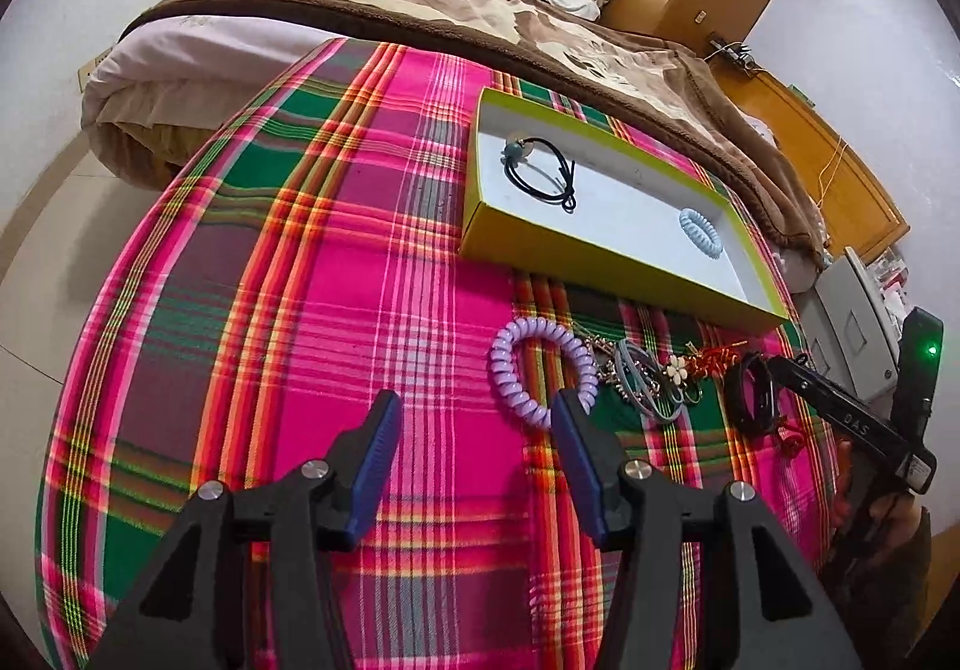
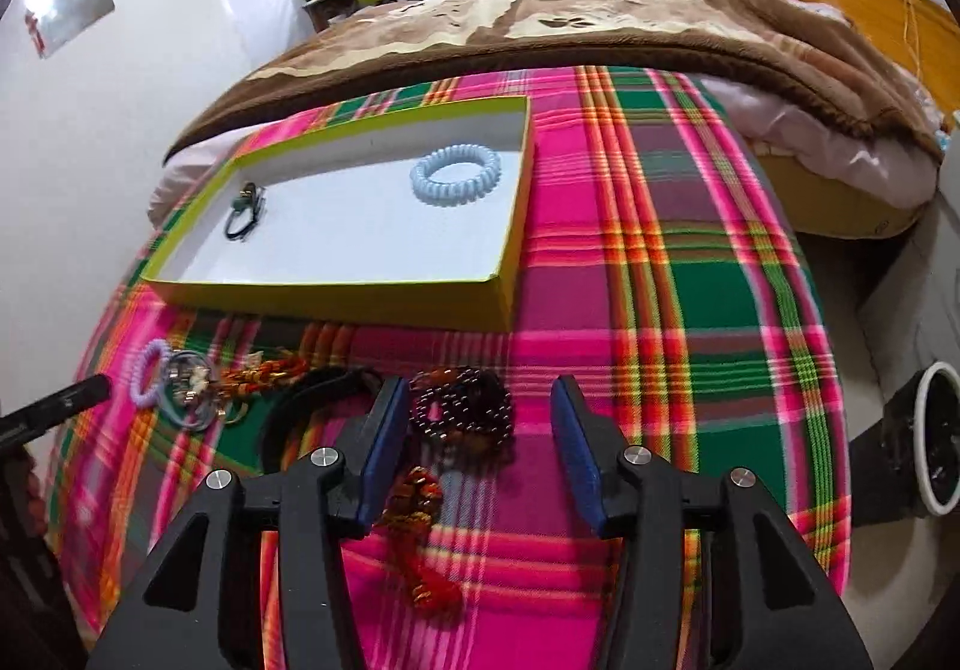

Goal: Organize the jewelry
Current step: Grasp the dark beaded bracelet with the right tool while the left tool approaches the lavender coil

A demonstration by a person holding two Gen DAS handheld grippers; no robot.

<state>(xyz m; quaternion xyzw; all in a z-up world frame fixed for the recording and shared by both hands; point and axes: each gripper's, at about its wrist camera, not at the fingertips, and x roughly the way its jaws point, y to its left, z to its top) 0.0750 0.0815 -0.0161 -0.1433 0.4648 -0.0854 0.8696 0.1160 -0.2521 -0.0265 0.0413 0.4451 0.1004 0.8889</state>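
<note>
Right wrist view, dark beaded bracelet (image 2: 462,412) coiled between spread right tongs (image 2: 477,445), left tongs (image 1: 477,451) spread

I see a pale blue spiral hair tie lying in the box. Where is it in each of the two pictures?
Left wrist view: the pale blue spiral hair tie lies right of centre, in the right-hand end of the yellow-green box.
Right wrist view: the same tie lies above centre, in the right half of the box.
Shared landmark: the black cord hair tie at the box's other end.
</note>
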